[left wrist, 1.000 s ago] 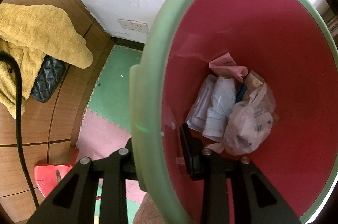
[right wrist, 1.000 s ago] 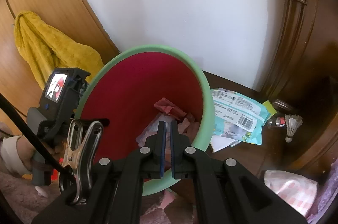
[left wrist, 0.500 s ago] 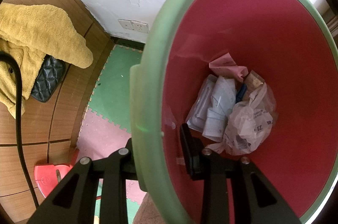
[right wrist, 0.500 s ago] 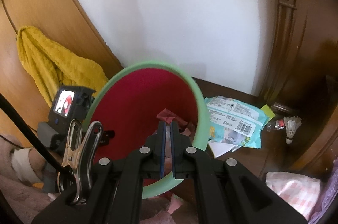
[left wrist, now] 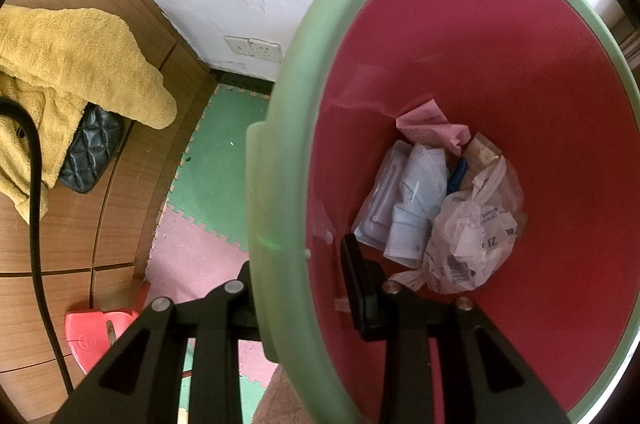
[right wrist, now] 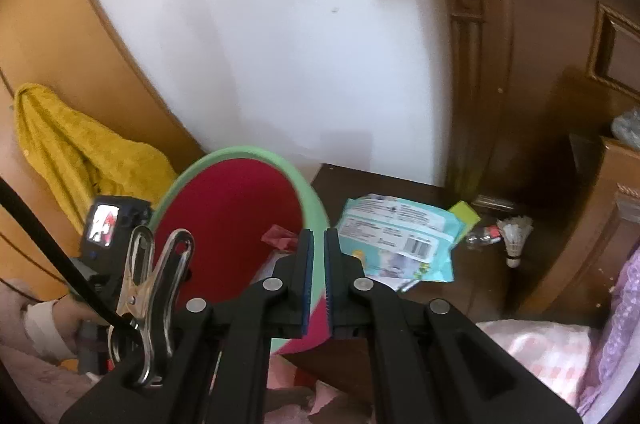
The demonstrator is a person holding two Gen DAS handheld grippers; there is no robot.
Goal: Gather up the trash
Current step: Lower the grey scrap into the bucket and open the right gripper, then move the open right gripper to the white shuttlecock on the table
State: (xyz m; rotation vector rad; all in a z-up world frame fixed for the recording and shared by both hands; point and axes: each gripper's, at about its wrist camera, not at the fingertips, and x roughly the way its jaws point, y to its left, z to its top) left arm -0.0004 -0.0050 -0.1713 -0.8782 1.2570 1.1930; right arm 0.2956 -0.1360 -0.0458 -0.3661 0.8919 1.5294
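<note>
Yellow towel [left wrist: 76, 64] draped at far left over a wooden cabinet, black quilted pouch [left wrist: 91, 154] tucked under it, both off to the side and likely not trash. Foam floor mats [left wrist: 224, 160] below, red plastic piece [left wrist: 96, 330] at bottom left. Left gripper [left wrist: 300, 288] clamped across the wall of the bin [left wrist: 288, 128], one finger outside the green rim, the other inside against the red lining; held tilted toward the other hand, probably to keep the mouth open as a drop target. Already inside at the bottom: pink paper [left wrist: 430, 126], pale blue wrappers [left wrist: 408, 200], crumpled plastic bag [left wrist: 472, 240], so part of the collecting looks done. In the right wrist view, same bin [right wrist: 316, 208] at centre left, with a hand [right wrist: 44, 324] on the left gripper's handle [right wrist: 108, 236]. Right gripper [right wrist: 316, 280] empty, jaws just opening with only a narrow gap, nothing between the pads, bin rim merely seen behind the gap, no contact shown. Further right on the dark table [right wrist: 472, 288]: light blue wipes packet [right wrist: 400, 240] just beside the bin, yellow-green slip [right wrist: 464, 214], small bottle [right wrist: 482, 236], shuttlecock [right wrist: 514, 234]. Packet looks like the nearest next pick; needs a much wider opening. Pink checked cloth [right wrist: 540, 348] at bottom right.
</note>
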